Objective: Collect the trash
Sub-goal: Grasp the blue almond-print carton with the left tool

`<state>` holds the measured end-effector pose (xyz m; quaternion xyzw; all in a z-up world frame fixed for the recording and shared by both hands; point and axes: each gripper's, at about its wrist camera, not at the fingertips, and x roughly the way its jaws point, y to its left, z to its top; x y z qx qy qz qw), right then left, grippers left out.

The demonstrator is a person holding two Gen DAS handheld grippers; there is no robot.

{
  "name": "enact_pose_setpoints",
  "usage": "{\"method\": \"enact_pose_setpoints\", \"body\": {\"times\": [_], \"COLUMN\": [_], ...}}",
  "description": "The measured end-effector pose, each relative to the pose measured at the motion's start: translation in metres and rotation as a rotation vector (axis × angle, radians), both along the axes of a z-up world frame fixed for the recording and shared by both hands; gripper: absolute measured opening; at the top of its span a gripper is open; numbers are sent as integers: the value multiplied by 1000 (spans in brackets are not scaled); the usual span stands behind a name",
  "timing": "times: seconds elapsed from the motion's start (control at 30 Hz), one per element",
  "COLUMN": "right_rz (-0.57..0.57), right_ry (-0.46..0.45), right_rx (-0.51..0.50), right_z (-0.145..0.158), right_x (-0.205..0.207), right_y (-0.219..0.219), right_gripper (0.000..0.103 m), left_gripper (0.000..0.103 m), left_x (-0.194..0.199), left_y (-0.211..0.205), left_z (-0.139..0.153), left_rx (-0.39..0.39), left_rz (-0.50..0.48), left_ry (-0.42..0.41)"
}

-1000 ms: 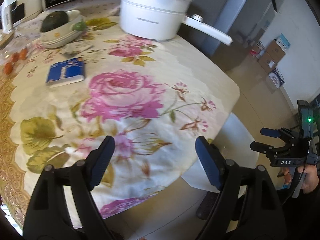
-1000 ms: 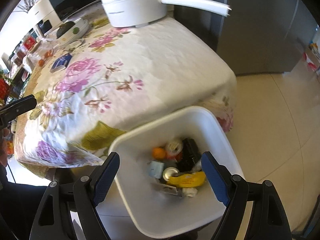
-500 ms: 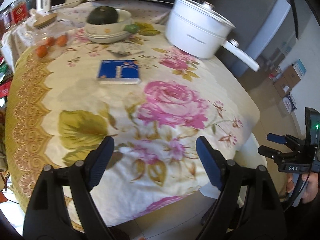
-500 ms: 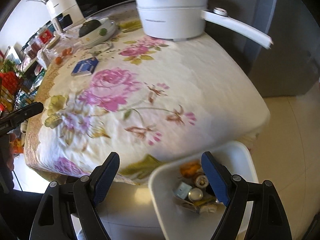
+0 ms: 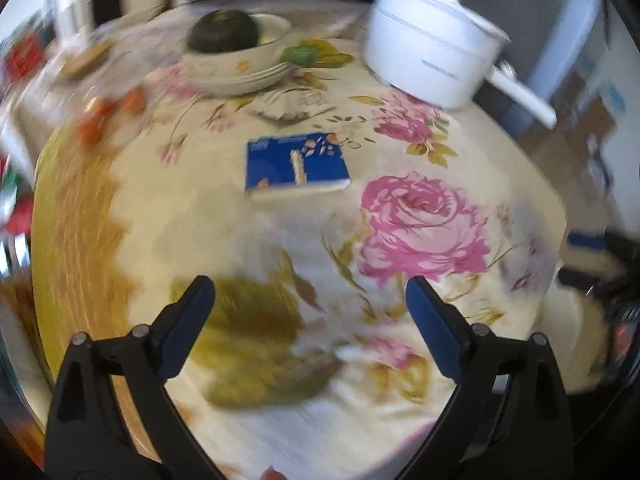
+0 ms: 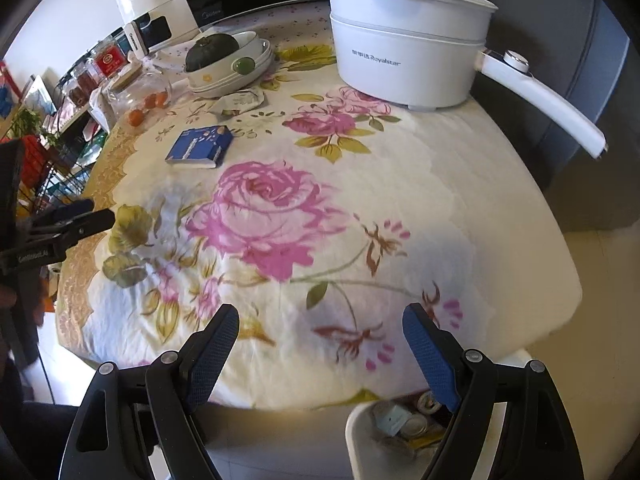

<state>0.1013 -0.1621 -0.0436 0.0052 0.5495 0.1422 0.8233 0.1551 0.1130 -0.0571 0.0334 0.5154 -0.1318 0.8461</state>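
Note:
A crumpled white wrapper (image 6: 239, 102) lies on the flowered tablecloth in front of the stacked bowls; it also shows in the left wrist view (image 5: 292, 105). A flat blue packet (image 6: 200, 147) lies nearer, also in the left wrist view (image 5: 297, 161). The white trash bin (image 6: 362, 432) holds several pieces of trash below the table's near edge. My left gripper (image 5: 310, 320) is open and empty over the near tablecloth. My right gripper (image 6: 320, 344) is open and empty above the table edge and bin.
A white electric pot (image 6: 408, 40) with a long handle stands at the back right. Stacked bowls with a dark squash (image 6: 228, 58) sit at the back. Small orange fruits (image 6: 150, 106) and a glass jar (image 6: 138, 90) are at the left. Shelves (image 6: 48, 128) stand beyond the left edge.
Both grippers have moved up and forward over the table. The bin has dropped to the bottom of the right view. The blue packet is now nearer the centre of the left view.

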Motion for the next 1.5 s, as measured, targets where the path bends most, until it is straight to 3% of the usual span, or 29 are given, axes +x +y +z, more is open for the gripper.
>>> {"method": "enact_pose_setpoints", "body": {"times": [0.07,0.27,0.5,0.8,1.03,1.23,1.5], "right_rz": [1,-2,4,15,-11,-26,-36], "right_ry": [12,28,57,98,101,73,-23], "right_rx": [1,-11,-20,-71,-77,-77,-33], "right_z": [-4,-13,-22,-44,-51,-47,-36], "right_x": [5,16,23,28,41,57,99], "right_y": [1,2,1,-3,-3,7,42], "right_gripper": [86,86,86,86,86,86,86], "left_gripper": [101,102,102,102,102,76,70], "left_x": [15,62,94,121,125,108,85], "left_y": [-4,-20,-44,-55,-46,-22,61], "left_z": [-5,-22,-51,-66,-68,-63,-52], "left_rx": [50,157,280,306,168,59,-214], "left_rz": [-82,-298,-565,-667,-558,-405,64], "left_ry": [-12,-28,12,56,70,54,57]}}
